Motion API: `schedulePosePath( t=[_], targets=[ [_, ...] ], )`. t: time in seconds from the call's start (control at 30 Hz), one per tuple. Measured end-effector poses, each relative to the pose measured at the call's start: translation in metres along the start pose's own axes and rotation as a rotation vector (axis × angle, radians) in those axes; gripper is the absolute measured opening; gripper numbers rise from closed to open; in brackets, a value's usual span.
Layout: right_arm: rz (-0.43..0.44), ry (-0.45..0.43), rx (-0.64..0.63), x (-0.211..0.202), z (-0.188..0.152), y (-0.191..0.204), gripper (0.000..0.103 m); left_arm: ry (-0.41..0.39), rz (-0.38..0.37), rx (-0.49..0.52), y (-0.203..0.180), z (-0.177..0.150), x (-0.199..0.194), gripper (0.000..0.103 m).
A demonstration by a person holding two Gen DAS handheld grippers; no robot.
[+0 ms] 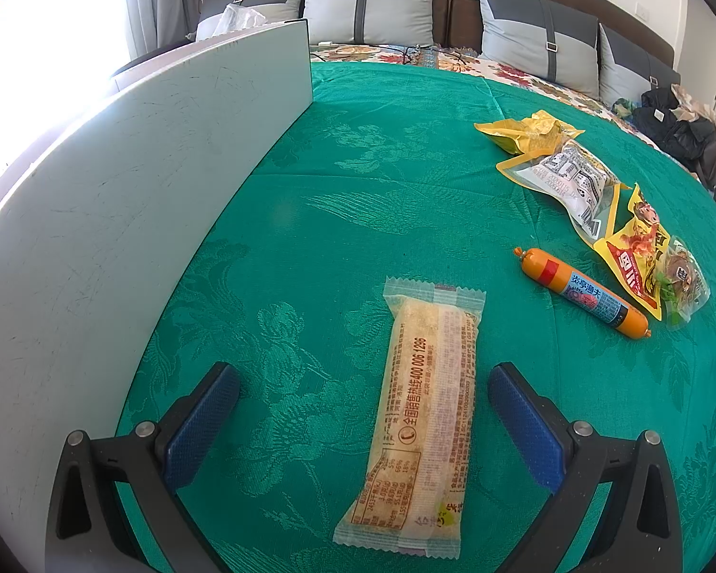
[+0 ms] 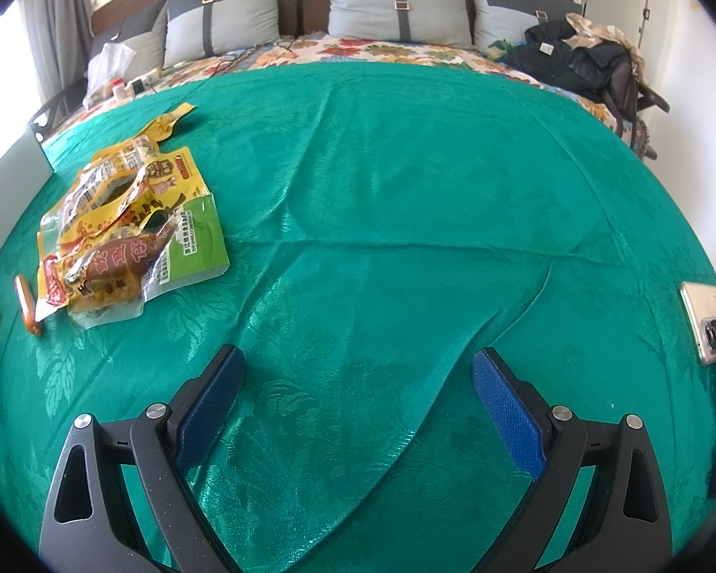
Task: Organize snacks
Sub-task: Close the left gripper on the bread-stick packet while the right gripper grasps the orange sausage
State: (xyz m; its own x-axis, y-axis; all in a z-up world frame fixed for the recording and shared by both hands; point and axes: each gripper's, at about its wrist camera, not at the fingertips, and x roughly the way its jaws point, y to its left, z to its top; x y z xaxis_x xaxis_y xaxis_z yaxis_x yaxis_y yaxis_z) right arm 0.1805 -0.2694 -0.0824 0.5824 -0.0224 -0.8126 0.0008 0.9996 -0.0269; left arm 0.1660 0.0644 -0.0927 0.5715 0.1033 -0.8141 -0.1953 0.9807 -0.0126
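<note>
Green brocade cloth (image 2: pixel 405 191) covers the bed — grey pillows (image 2: pixel 396 5) behind.

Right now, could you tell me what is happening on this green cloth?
A person is sorting snacks with two handheld tools. The left tool is open around a long wafer bar lying flat, not yet gripping it. The right tool is open over bare cloth. A sausage stick and a pile of packets lie untouched.
</note>
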Motion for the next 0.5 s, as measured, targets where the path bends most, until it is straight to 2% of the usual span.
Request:
schedulePosePath(
  t=[0.17, 0.27, 0.37, 0.4, 0.43, 0.47, 0.5],
  targets=[
    [0.028, -0.019, 0.001, -0.003, 0.0, -0.001, 0.096, 0.0, 0.0, 0.0, 0.0, 0.0, 0.0, 0.103],
    [0.095, -0.157, -0.024, -0.027, 0.0, 0.004, 0.095, 0.003, -0.002, 0.004, 0.0, 0.0, 0.0, 0.103],
    [0.232, -0.247, -0.118, -0.052, 0.001, 0.026, 0.095, 0.056, -0.03, 0.03, 0.001, 0.003, -0.001, 0.101],
    [0.277, -0.249, -0.142, -0.058, 0.0, 0.035, 0.095, 0.059, -0.035, 0.04, 0.0, 0.002, -0.005, 0.093],
    [0.315, -0.238, -0.168, -0.06, 0.002, 0.046, 0.095, 0.055, -0.043, 0.054, -0.001, 0.001, -0.009, 0.08],
    [0.345, -0.219, -0.202, -0.061, 0.005, 0.061, 0.095, 0.053, -0.054, 0.071, -0.003, 0.0, -0.012, 0.074],
    [0.371, -0.198, -0.241, -0.062, 0.009, 0.077, 0.095, 0.053, -0.067, 0.091, -0.006, -0.001, -0.015, 0.058]
  ],
)
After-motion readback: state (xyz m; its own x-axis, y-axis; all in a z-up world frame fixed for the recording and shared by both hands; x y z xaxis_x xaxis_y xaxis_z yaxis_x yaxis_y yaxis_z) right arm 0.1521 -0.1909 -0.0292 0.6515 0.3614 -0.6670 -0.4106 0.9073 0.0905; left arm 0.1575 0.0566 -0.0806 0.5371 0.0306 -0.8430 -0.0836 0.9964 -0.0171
